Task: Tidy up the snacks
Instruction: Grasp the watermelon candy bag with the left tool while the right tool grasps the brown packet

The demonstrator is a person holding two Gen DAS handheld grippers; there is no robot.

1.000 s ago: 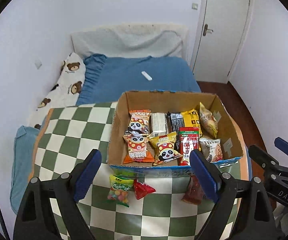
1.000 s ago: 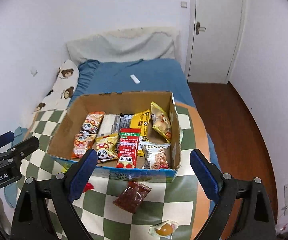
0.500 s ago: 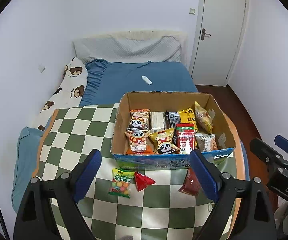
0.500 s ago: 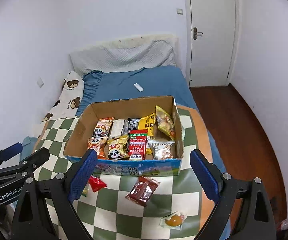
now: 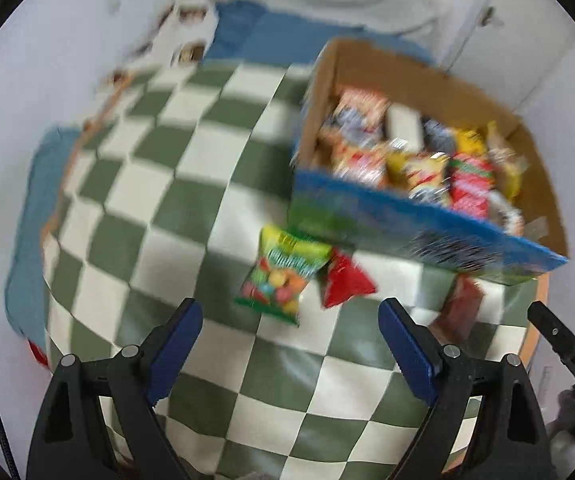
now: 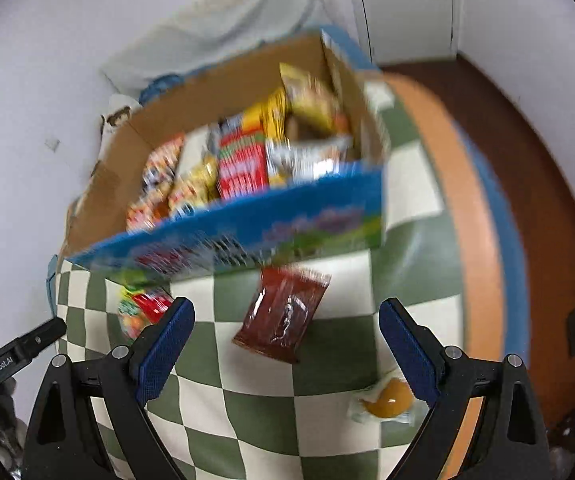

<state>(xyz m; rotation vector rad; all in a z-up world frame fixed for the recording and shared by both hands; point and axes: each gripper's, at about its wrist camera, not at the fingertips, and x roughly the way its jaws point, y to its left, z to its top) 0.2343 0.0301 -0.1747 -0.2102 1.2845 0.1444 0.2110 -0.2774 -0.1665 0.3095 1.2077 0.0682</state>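
Both hand-held grippers were held wide open and empty: the left hand-held gripper above a green candy bag and a red packet, the right hand-held gripper above a dark red-brown packet. All three packets were laid on the checkered cloth just beside the near blue wall of the cardboard box, which was filled with snacks and set toward the cloth's far right corner. A clear-wrapped yellow sweet was seen near the cloth's right edge, partly hidden by the right finger. Much was blurred.
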